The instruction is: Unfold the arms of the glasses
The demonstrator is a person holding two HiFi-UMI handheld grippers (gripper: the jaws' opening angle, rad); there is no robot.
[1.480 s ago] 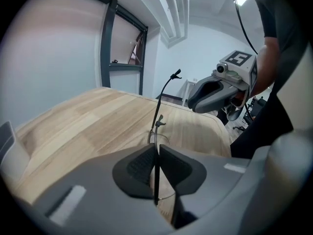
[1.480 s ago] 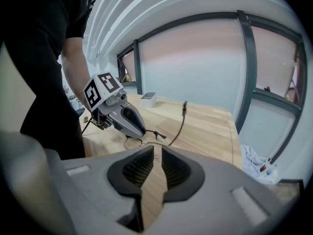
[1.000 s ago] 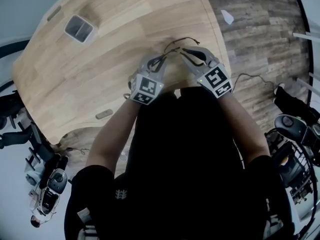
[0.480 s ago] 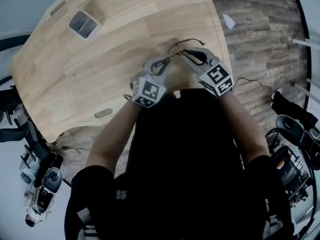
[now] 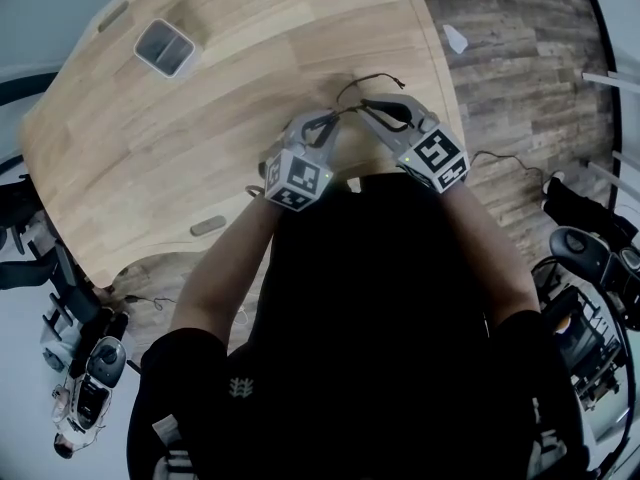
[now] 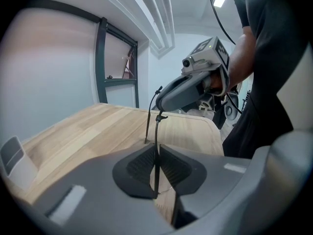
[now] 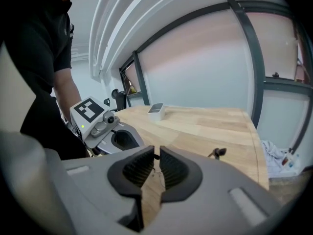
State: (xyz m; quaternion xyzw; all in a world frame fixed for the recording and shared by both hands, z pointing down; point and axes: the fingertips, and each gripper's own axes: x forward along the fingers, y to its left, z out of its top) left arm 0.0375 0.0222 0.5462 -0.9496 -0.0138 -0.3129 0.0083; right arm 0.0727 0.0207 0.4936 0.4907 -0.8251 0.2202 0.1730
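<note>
Thin black wire-framed glasses (image 5: 358,90) are held just above the near edge of the wooden table (image 5: 230,108), between both grippers. My left gripper (image 5: 327,121) is shut on one thin black part of the frame (image 6: 156,131), which runs straight up out of its jaws. My right gripper (image 5: 372,108) is shut on another thin part of the glasses (image 7: 156,156). One arm tip (image 7: 218,152) sticks out to the right over the table. The two grippers nearly meet, and each one shows in the other's view: the right gripper (image 6: 182,89) and the left gripper (image 7: 105,126).
A small white two-slot container (image 5: 165,48) stands at the far left of the table (image 7: 156,110). A small grey piece (image 5: 208,227) lies near the table's front edge. Wood-plank floor (image 5: 520,68) lies to the right, with cables and equipment on both sides.
Both grippers, with the glasses between them, have shifted slightly away from the person's body. Their hold on the frame looks the same.
</note>
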